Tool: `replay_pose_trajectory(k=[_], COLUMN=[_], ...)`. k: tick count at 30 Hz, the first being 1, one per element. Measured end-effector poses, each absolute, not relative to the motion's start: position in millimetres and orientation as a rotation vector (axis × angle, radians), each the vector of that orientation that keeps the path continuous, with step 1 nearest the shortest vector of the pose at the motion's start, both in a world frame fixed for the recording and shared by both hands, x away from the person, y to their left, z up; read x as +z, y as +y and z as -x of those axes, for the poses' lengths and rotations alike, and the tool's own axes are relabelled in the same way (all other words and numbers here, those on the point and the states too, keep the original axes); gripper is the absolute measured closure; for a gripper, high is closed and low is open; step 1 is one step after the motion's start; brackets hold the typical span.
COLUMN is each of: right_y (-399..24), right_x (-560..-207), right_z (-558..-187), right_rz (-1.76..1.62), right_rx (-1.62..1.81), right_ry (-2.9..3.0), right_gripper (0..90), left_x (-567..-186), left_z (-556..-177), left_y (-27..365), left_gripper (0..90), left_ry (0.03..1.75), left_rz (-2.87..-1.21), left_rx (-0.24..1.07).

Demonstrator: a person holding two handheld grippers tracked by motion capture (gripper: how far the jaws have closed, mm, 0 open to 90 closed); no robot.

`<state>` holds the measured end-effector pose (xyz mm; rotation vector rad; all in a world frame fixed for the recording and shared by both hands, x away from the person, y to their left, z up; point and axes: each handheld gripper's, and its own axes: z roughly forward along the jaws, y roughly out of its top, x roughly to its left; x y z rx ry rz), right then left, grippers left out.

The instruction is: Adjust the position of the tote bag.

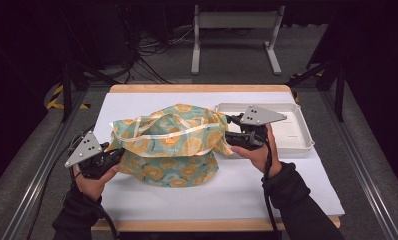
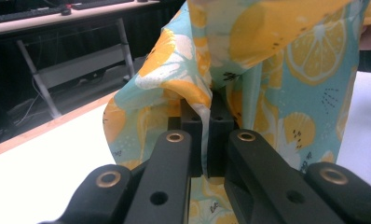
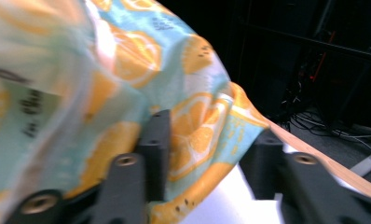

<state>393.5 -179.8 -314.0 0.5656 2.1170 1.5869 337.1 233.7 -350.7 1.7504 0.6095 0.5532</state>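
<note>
White-topped table with wooden edge, dark room behind. Mid-table: teal cloth with orange-slice print, bunched and lifted at both sides. White tray far right, just beside the cloth. Left gripper at the cloth's left edge, jaws clamped tight on a fold. Right gripper at its right edge, jaws parted about halfway, cloth lying loose between them.

A person wears dark long sleeves with ribbed cuffs. Each hand holds a black gripper: the left gripper and the right gripper each carry a grey three-cornered plate dotted with small holes, brass-coloured rivets on the black jaw arms, and a trailing black cable.
</note>
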Motion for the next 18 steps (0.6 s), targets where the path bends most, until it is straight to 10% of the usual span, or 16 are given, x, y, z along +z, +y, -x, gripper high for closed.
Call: replay_pose_trajectory(k=[18], right_y=[-222], right_x=[-299], right_z=[-371], right_rz=[-0.57], right_rx=[1.652], right_ry=[1.993], right_gripper=[24.6], left_x=[-359], left_z=[-336], left_y=[226], left_gripper=[89.2], left_ry=[0.595], left_rz=[-1.803], left_rx=[0.55])
